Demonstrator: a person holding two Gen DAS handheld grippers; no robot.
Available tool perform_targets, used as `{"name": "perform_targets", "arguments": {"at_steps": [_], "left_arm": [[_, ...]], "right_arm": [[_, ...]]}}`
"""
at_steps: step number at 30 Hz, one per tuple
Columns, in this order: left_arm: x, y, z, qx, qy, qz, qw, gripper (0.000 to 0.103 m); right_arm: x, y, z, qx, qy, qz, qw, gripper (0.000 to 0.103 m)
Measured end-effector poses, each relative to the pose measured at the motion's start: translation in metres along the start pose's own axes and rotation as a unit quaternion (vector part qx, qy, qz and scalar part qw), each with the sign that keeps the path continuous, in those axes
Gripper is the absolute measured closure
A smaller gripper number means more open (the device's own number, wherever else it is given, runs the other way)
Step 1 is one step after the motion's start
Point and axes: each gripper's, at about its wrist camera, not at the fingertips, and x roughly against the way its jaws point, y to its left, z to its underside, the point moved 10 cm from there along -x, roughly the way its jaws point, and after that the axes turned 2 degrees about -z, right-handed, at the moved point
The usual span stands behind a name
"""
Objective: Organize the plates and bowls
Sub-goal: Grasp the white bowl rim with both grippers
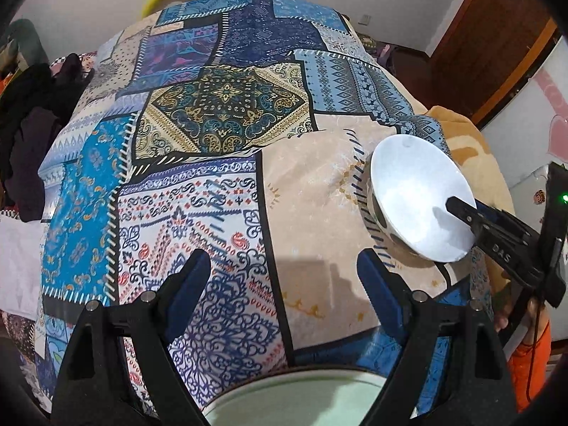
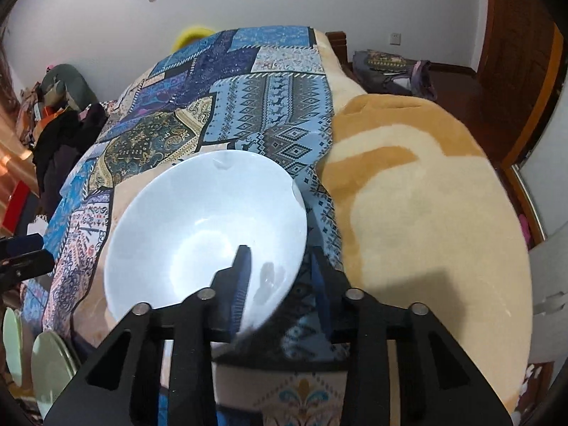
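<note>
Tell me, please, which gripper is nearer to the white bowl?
Right. The right gripper is clamped on the white bowl rim, one finger inside. The left gripper hangs open, apart from it, over the cloth.

One white bowl [image 2: 198,227], two green plates [image 2: 49,365]

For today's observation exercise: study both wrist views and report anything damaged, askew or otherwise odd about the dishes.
The white bowl stands out: its far rim shows two small chips. It is also tilted, not flat, with the right gripper shut on its near rim, one finger inside. The left gripper is open and empty above the patchwork cloth.
</note>
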Motion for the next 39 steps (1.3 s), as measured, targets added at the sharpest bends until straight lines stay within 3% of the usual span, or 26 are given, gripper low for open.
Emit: {"name": "perform_targets", "arguments": {"at_steps": [5, 19, 24, 26, 31, 39], "left_arm": [[-0.005, -0.009, 0.000, -0.006, 0.008, 0.009, 0.9999, 0.018], [-0.018, -0.022, -0.004, -0.005, 0.007, 0.014, 0.9999, 0.018], [-0.035, -0.025, 0.004, -0.007, 0.030, 0.014, 0.9994, 0.019], [-0.041, -0.027, 0.006, -0.010, 0.035, 0.012, 0.9993, 0.027], [-0.060, -0.035, 0.010, -0.022, 0.050, 0.017, 0.9983, 0.066], [-0.061, -0.044, 0.012, -0.039, 0.037, 0.026, 0.9982, 0.082]], "right_arm": [[-0.002, 0.008, 0.002, 0.035, -0.002, 0.012, 0.999, 0.080], [0.004, 0.055, 0.022, 0.101, 0.032, -0.055, 0.993, 0.080], [0.005, 0.060, 0.030, 0.099, 0.042, -0.061, 0.992, 0.080], [0.004, 0.059, 0.032, 0.091, 0.042, -0.061, 0.993, 0.080], [0.001, 0.060, 0.030, 0.072, 0.044, -0.065, 0.994, 0.076], [-0.007, 0.063, 0.030, 0.068, 0.050, -0.044, 0.995, 0.076]]}}
